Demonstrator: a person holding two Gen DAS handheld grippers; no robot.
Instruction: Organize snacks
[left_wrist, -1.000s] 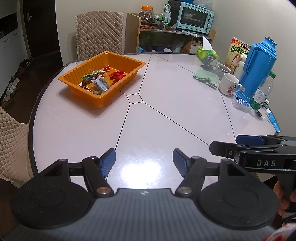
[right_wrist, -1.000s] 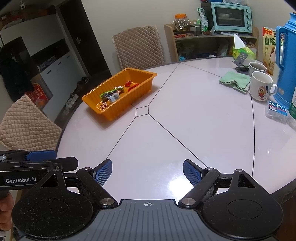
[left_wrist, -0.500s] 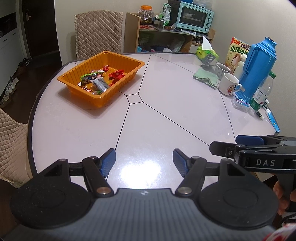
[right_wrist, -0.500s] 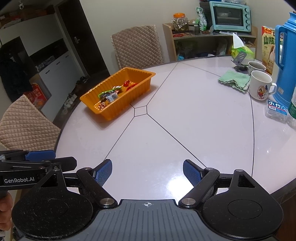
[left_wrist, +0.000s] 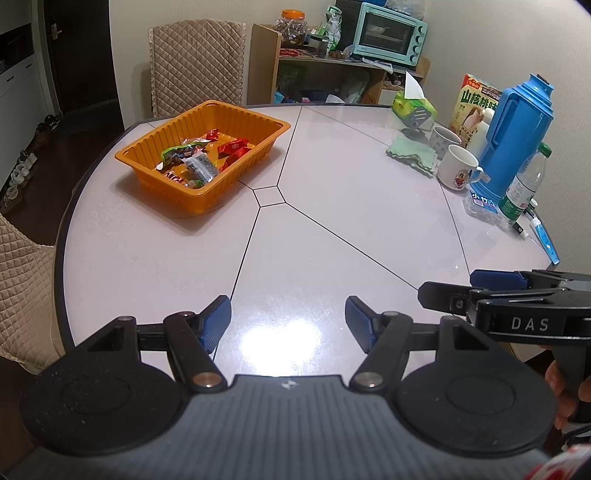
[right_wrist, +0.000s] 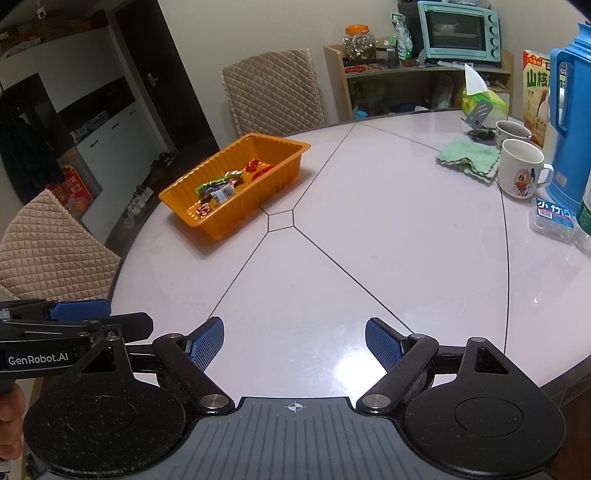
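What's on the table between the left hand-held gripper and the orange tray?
Nothing: only bare table and its dark seam lines separate the left hand-held gripper from the orange tray, seen in the left wrist view.

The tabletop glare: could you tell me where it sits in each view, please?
Left wrist view: a bright white ceiling-light reflection lies on the table just beyond and between the open fingers of the left gripper. Right wrist view: a softer glare patch sits beside the right finger of the right gripper.

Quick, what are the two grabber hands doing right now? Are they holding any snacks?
Left gripper: open, holding nothing.
Right gripper: open, holding nothing.
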